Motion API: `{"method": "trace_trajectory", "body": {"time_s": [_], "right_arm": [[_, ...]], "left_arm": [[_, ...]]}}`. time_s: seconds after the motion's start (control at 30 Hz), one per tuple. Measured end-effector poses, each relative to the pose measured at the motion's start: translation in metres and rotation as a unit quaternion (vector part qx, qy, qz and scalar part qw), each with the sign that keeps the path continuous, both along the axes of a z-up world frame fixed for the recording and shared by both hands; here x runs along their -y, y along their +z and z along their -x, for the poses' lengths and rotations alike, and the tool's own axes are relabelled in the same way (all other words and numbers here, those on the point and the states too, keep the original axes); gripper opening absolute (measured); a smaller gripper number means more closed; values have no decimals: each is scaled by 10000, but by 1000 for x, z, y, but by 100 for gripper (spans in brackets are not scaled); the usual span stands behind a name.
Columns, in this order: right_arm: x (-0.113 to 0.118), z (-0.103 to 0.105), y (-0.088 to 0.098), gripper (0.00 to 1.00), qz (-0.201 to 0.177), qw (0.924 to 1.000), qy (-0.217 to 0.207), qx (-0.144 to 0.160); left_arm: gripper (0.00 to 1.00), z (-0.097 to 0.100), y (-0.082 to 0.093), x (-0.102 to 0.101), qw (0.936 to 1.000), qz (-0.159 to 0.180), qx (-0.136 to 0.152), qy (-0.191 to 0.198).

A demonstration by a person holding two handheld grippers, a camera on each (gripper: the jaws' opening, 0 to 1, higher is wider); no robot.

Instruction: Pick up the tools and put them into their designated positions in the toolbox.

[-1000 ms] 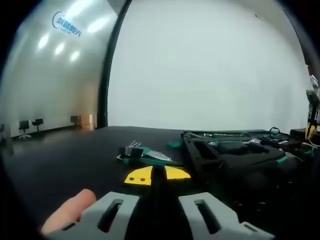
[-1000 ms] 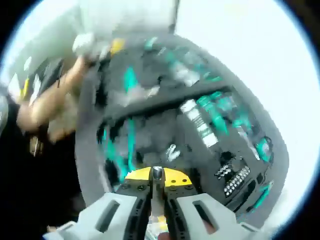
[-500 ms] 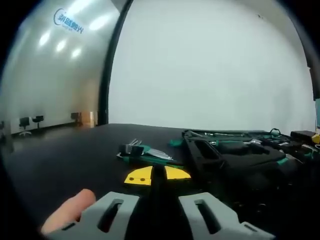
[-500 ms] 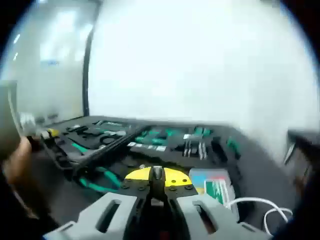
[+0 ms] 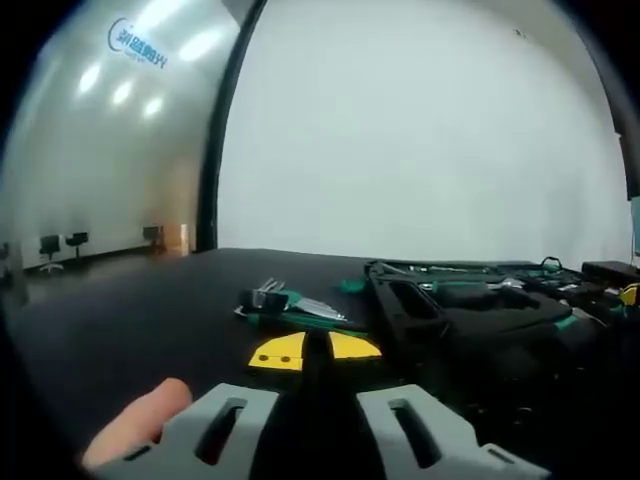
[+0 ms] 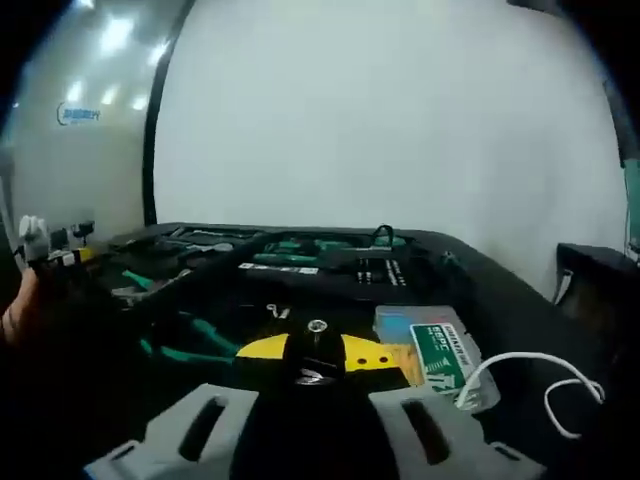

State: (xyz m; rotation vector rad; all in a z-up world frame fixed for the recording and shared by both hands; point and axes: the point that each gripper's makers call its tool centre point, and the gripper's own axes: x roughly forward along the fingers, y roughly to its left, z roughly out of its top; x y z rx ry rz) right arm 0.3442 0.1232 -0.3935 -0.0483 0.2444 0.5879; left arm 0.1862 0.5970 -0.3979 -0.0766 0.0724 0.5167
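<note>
The toolbox (image 5: 470,300) lies open on the dark bench (image 5: 130,320), and much of the sorting looks done but not all. In the right gripper view the toolbox (image 6: 300,255) shows green-handled tools (image 6: 300,247) already lying in its tray and a row of bits (image 6: 378,270) seated beside them, though the frame is too dim to say which slots are still bare. Work clearly remains outside the toolbox: in the left gripper view a hex key set (image 5: 285,305) with a green holder lies on the bench just left of the toolbox, touching nothing, and in the right gripper view green pliers (image 6: 185,345) lie near the toolbox's near edge; whether they sit in a slot or loose I cannot tell. A green-labelled box (image 6: 435,350) and a white cable (image 6: 530,375) lie on the bench to the right of the toolbox, and neither looks like part of the job. The left tool (image 5: 318,420) stands wide and carries nothing, low over the bench, pointing at the hex key set. The right tool (image 6: 310,425) is also spread wide and empty, aimed at the toolbox. I judge the task past its middle, with the hex key set the plainest item left.
</note>
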Motion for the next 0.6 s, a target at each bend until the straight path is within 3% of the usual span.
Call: {"method": "trace_trajectory", "body": {"time_s": [0.07,0.13,0.17,0.2,0.23,0.3,0.33,0.37,0.4,0.43,0.5,0.6], "right_arm": [[-2,8,1,22,-4,9988,381,-300],[-12,18,14,10,307,9877,1365,-692],[-12,16,28,11,601,9836,1616,-539],[-11,24,44,12,1126,9742,1946,-189],[-12,30,52,12,1696,9557,2405,-72],[-15,50,56,12,2890,8988,3292,142],[-14,54,53,12,3536,8518,3839,464],[-13,54,45,11,4045,8097,4192,716],[-11,52,38,10,4317,7851,4364,819],[-8,48,24,10,4720,7480,4592,825],[-11,44,13,9,4805,7287,4812,805],[-23,42,8,7,4705,7214,5045,606]], "left_arm": [[9,0,0,0,10000,11,5,1],[8,0,0,1,10000,33,17,-28],[9,-1,-1,0,10000,52,21,-42],[9,-1,-1,0,10000,59,22,-45],[9,-1,-1,-1,10000,53,18,-41],[9,-1,-1,-2,10000,38,14,-34],[9,-2,-1,-2,10000,39,10,-32],[9,-2,-1,-2,10000,37,9,-31],[9,-2,-1,-2,10000,33,8,-28],[9,-1,-1,-3,10000,31,7,-26],[9,-2,-1,-3,10000,38,9,-26],[9,-2,-1,-4,10000,41,17,-32]]}}
